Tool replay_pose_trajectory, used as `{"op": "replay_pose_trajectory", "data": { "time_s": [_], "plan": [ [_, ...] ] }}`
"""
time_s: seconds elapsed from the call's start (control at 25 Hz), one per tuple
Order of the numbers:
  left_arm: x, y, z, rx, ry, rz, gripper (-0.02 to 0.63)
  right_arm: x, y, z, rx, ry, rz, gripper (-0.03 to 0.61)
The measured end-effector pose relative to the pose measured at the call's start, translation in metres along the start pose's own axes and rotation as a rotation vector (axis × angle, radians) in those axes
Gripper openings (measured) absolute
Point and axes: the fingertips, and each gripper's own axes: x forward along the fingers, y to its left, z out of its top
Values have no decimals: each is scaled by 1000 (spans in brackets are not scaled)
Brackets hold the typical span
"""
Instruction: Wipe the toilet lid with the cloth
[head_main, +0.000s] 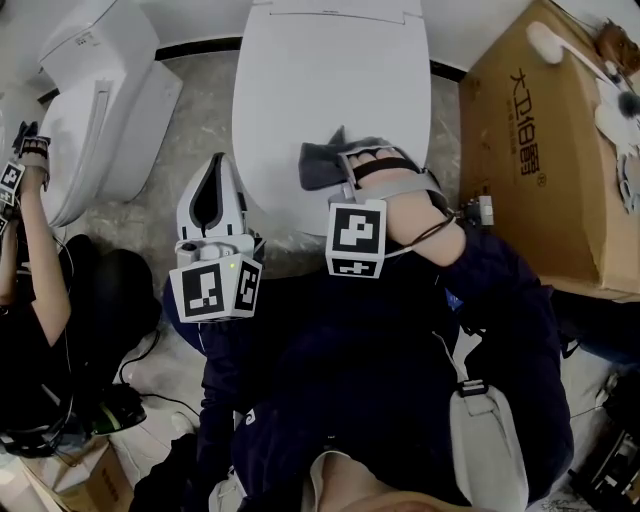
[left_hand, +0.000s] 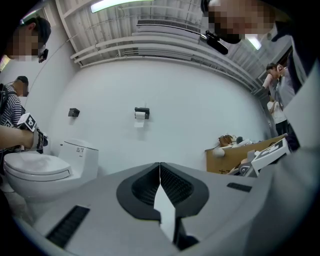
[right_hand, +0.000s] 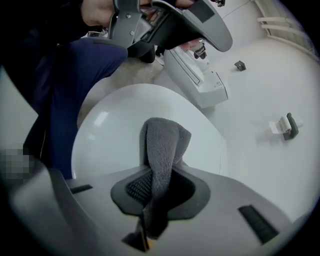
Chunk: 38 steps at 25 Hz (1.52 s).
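My right hand-held gripper (right_hand: 158, 185) is clenched on a grey fluffy cloth (right_hand: 162, 142), which stands up out of the jaws in a folded hump. It is over the near part of the white oval toilet lid (head_main: 330, 80), which lies closed. In the head view the cloth sits over the lid's front left, but I cannot tell whether it presses on the lid or floats just above it. My left hand-held gripper (head_main: 213, 168) is off the lid, just beside its left front edge and over the mottled grey floor (head_main: 195, 110). Its jaws are closed together with nothing between them.

A second white toilet (head_main: 100, 110) stands to the left, apart from mine. Another person (head_main: 35, 290) in dark clothes holds a gripper of their own beside it. To the right, a brown cardboard box (head_main: 540, 150) stands close to the lid's side, with white and brownish oddments on top that I cannot make out. A black toilet-paper holder (left_hand: 141, 113) hangs on the white wall ahead.

My own dark blue sleeves (head_main: 480, 290) and the square-marker cubes cover the lid's nearest edge and the bowl beneath, so the front rim is hidden. The lid's far end runs out at the top of the head view. In the right gripper view the cloth blocks the middle of the lid.
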Motion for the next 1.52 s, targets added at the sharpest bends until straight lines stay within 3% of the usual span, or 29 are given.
{"op": "replay_pose_trajectory", "data": {
  "time_s": [0.28, 0.68, 0.88, 1.16, 1.36, 1.52],
  "plan": [
    [-2, 0, -4, 0, 4, -39, 15, -20, 25, 8, 10, -1, 42, 67],
    [-5, -1, -4, 12, 9, -35, 15, -35, 40, 17, 30, -101, 200, 69],
    [-10, -5, -4, 21, 21, -7, 15, -8, -23, 4, 83, -118, 79, 69],
    [-22, -6, -4, 21, 32, 57, 15, 60, -150, -16, 110, -51, -146, 69],
    [-32, -4, -6, 15, 48, 90, 15, 113, -235, -15, 73, -4, -325, 69],
    [-47, -3, -7, 5, 67, 120, 15, 161, -278, -18, 75, 13, -449, 69]
  ]
}}
